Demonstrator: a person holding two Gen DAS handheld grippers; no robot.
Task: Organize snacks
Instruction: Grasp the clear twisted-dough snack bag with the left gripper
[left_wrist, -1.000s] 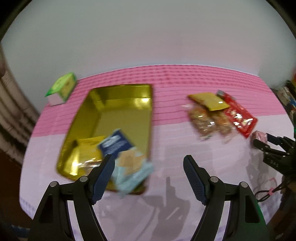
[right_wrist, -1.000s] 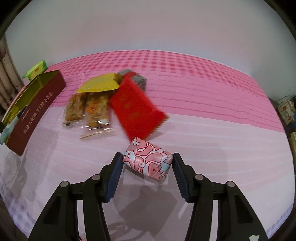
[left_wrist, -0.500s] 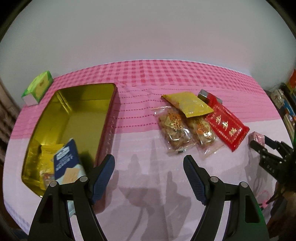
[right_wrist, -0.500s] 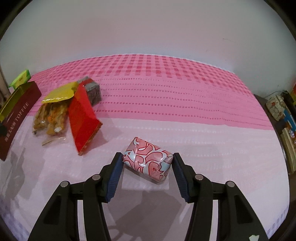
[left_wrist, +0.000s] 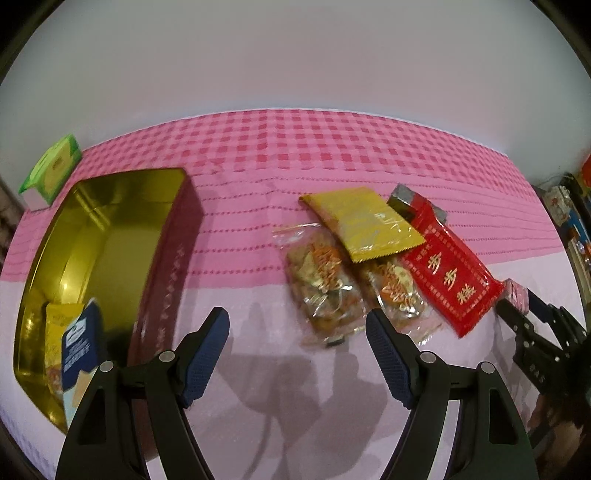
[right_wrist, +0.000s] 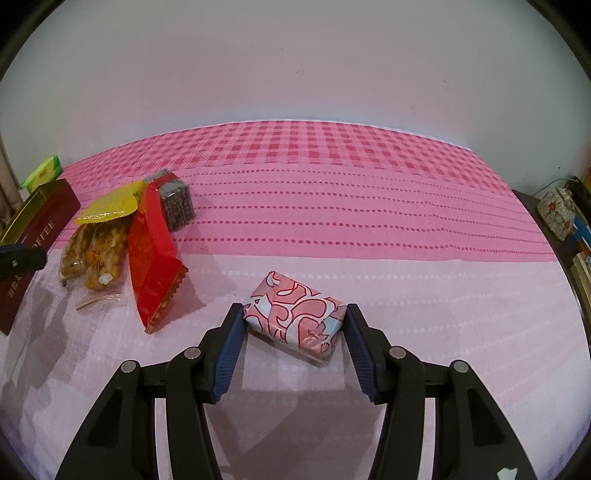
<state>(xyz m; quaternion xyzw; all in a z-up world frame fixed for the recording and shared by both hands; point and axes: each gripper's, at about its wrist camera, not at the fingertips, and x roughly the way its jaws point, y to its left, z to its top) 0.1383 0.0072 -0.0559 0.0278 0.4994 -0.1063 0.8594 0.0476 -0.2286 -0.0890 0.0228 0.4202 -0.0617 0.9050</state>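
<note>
Right tongs (right_wrist: 294, 325) grip pink packet (right_wrist: 295, 319) — left tongs (left_wrist: 297, 336) open.

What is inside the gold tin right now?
The gold tin holds a blue packet and a yellow packet at its near end; anything beneath them is hidden.

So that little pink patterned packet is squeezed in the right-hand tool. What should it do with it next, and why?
Probably carry it left toward the open gold tin. The right hand-held gripper is shut on the pink packet, the tin already holds two snacks, and the left hand-held gripper is open and holds nothing, near the clear-wrapped snacks, so the tin looks free to receive it.
</note>
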